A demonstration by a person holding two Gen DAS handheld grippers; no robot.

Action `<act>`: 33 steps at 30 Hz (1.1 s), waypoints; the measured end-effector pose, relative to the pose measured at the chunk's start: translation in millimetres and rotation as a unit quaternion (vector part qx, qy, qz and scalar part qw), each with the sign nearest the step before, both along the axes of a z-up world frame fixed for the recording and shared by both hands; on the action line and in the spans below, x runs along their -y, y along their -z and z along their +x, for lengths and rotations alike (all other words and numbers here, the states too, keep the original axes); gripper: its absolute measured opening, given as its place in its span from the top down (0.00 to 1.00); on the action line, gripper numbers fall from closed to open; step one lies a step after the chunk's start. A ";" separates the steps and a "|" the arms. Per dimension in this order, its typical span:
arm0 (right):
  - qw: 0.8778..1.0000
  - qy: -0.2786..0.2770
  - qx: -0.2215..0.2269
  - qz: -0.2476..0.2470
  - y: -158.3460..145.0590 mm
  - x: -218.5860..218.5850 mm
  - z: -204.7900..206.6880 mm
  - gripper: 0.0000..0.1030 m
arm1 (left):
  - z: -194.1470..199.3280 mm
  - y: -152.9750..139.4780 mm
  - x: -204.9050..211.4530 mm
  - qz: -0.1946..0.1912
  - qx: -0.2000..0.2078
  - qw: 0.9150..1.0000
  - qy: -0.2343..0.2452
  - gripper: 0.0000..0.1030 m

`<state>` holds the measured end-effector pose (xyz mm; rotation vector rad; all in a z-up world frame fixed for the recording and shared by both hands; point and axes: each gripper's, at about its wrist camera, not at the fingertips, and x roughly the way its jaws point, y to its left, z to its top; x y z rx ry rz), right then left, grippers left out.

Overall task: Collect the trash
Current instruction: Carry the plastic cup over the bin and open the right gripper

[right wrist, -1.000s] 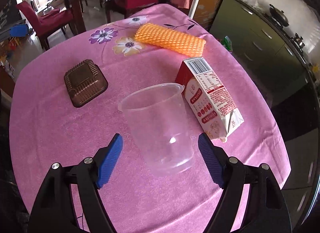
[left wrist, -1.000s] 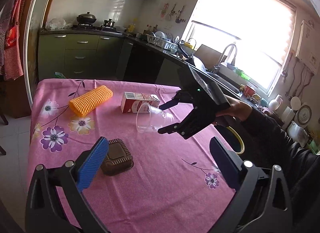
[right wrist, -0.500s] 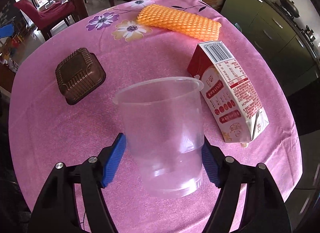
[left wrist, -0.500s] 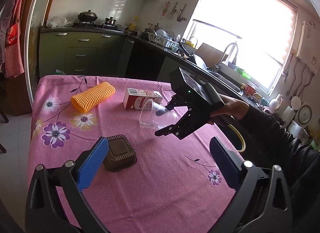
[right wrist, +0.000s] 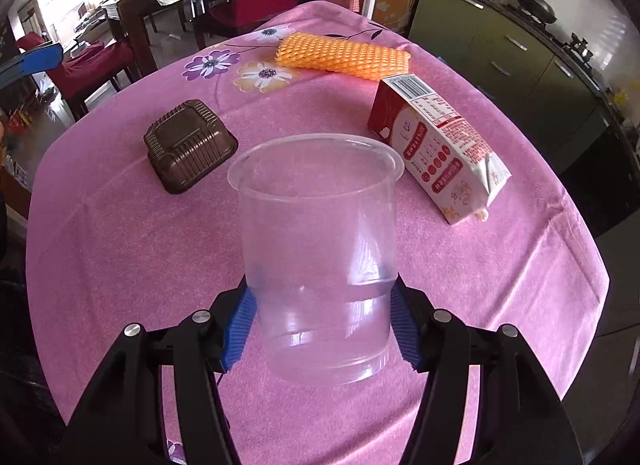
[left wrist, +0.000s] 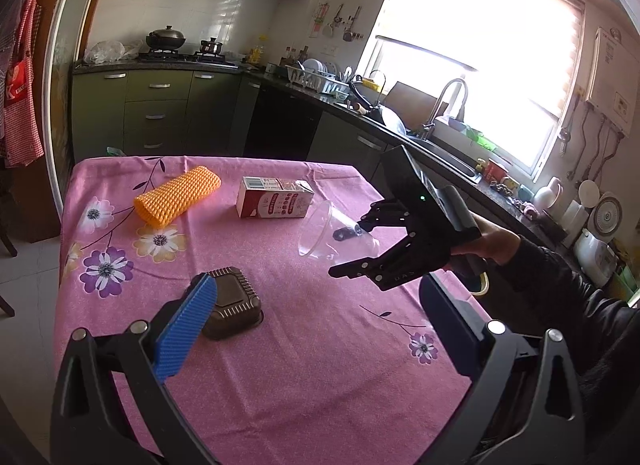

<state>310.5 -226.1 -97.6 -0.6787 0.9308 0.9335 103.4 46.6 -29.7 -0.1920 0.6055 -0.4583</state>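
1. We see our left gripper [left wrist: 316,329] nearest the lens in the left wrist view, hanging over the near part of the table, jaws wide apart, nothing between the blue pads.
2. Our right gripper [right wrist: 320,329] has the clear plastic cup [right wrist: 320,249] between its pads near the cup's base. The jaws are closing; both blue pads sit against the cup wall. The cup is tilted, mouth pointing away from the gripper, just above the cloth in the left wrist view.
3. Surface: one table [left wrist: 320,365] under a pink tablecloth with flower prints.
4. On the cloth, counted: one brown ribbed plastic tray [left wrist: 234,307] upside down, close to our left pad; one red-and-white carton [left wrist: 274,203] lying on its side; one orange foam net sleeve [left wrist: 178,201] lying toward the far left corner. All three are apart from each other and from the cup.
5. Total trash items in view: four, counting the cup.
6. A hand [left wrist: 488,243] and dark sleeve hold the right gripper from the right side of the table.
7. Room beyond: green kitchen cabinets [left wrist: 160,109], a stove with two pots, a range hood, a dish rack, a sink with one tap under a bright window.
8. Right wrist view, far side: red chairs and a dark wooden table; detail there is too small to tell.
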 end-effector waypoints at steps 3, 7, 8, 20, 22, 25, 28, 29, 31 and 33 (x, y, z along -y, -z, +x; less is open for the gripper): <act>1.000 0.021 0.015 0.005 -6.7 18.2 -17.0 0.42 | -1.3 0.5 5.9 0.002 -0.002 1.000 0.007 0.06; 0.998 0.047 0.030 0.006 -12.8 46.8 -38.5 0.42 | -3.5 0.2 16.1 0.006 -0.001 1.000 0.017 0.06; 0.998 0.056 0.034 0.006 -14.2 55.5 -43.1 0.42 | -4.3 -0.2 19.2 0.007 -0.001 1.000 0.020 0.06; 0.976 0.208 0.065 0.029 -32.2 194.1 -62.3 0.42 | -5.4 -5.7 62.6 0.024 0.003 0.998 0.056 0.06; 0.968 0.240 0.066 0.035 -34.4 222.4 -59.5 0.42 | -3.7 -6.5 69.1 0.025 0.002 0.998 0.062 0.06; 0.951 0.298 0.069 0.036 -33.7 265.9 -51.3 0.42 | -2.2 -6.9 77.6 0.026 0.001 0.997 0.071 0.06; 0.931 0.359 0.060 0.036 -26.8 311.7 -39.7 0.42 | -1.5 -6.7 85.5 0.032 0.001 0.996 0.079 0.06; 0.925 0.376 0.053 0.038 -23.5 326.0 -36.1 0.42 | -0.7 -6.2 87.2 0.033 0.000 0.996 0.080 0.06; 0.912 0.406 0.043 0.035 -13.5 350.0 -28.3 0.42 | 0.1 -5.5 89.5 0.036 -0.002 0.996 0.081 0.06; 0.899 0.436 0.030 0.030 -0.9 371.7 -19.3 0.42 | 1.4 -5.0 90.5 0.038 -0.004 0.996 0.081 0.06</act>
